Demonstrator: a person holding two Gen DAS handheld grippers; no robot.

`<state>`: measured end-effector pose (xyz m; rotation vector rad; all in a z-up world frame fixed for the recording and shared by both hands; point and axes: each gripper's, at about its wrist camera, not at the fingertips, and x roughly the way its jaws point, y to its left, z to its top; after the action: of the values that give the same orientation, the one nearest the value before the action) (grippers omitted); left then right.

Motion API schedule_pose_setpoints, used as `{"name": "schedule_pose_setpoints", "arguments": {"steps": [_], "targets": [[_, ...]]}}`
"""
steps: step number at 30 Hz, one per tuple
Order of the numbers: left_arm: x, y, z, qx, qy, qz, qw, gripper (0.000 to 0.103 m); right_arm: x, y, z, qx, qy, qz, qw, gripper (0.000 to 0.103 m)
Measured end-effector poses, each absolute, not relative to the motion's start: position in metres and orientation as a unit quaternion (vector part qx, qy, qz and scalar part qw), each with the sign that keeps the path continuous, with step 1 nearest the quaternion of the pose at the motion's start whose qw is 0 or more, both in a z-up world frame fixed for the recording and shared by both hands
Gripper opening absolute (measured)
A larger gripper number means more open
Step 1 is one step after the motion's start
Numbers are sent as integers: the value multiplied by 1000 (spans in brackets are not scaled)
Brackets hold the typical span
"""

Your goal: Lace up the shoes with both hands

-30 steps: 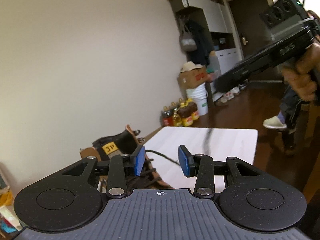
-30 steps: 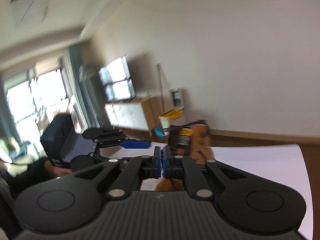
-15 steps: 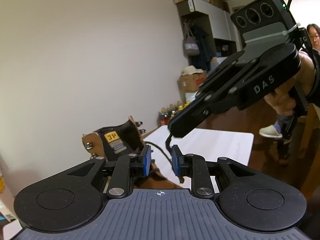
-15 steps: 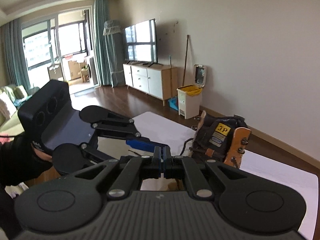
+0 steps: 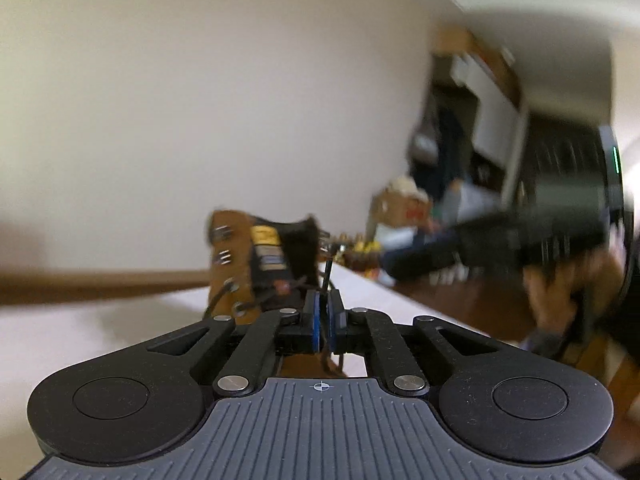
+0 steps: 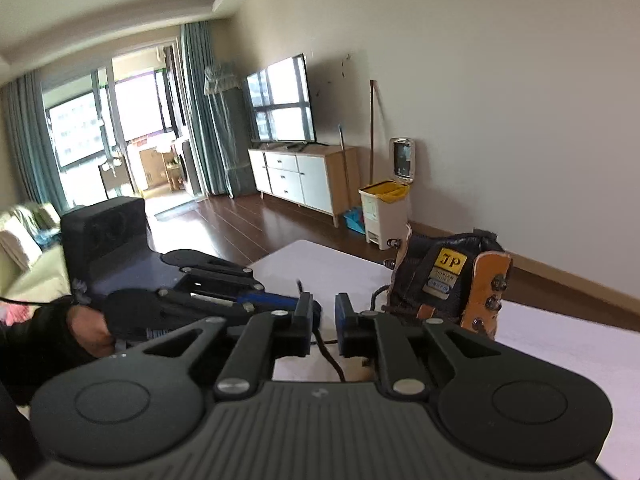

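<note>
Boot [image 6: 448,280] first, since the lacing is about it: we are seeing a brown and black ankle boot standing upright on the white table [image 6: 560,344], over by the pale wall, with a yellow label on its tongue and metal hooks down its tan collar. In the left wrist view the same boot [image 5: 256,264] is sitting just beyond our fingertips, blurred, its dark lacing crossing the front.

Next in size, we are holding the left gripper [image 5: 324,316] with its blue pads drawn together, and a dark lace [image 5: 327,276] is running up from between them toward the boot, so we are clamping that strand. From the right wrist view this gripper [image 6: 280,300] is lying flat to the left, a hand [image 6: 86,326] wrapped around its grip.

We are carrying the right gripper [image 6: 322,318] with its jaws opening; a gap is showing between the pads, and the lace [image 6: 326,350] is passing through that gap without either pad pressing on it. In the left view this gripper [image 5: 500,240] is only a dark smear at the right, too blurred for us to read its jaws there.

Behind it all, a television, a white cabinet and a small bin are standing along the wall.
</note>
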<state>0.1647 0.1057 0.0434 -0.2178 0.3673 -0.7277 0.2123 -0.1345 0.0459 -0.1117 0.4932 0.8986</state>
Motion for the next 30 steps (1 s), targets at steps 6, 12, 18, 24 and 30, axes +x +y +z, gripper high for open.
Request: {"name": "schedule_pose_setpoints", "arguments": {"steps": [6,12,18,24,30], "targets": [[185,143,27,-254,210,-357,874,4,209,-108,21,-131,217,447,858,23],[198,156,15,-309,219,-371,848,4,214,-86,10,-139,176,467,855,25],[205,158,4,-320,228,-367,843,5,216,-85,11,-137,191,457,858,4],[209,156,2,-318,227,-377,840,4,200,-88,14,-186,187,436,860,4],[209,153,2,-324,226,-397,829,3,197,-93,11,-178,179,431,866,16]]}}
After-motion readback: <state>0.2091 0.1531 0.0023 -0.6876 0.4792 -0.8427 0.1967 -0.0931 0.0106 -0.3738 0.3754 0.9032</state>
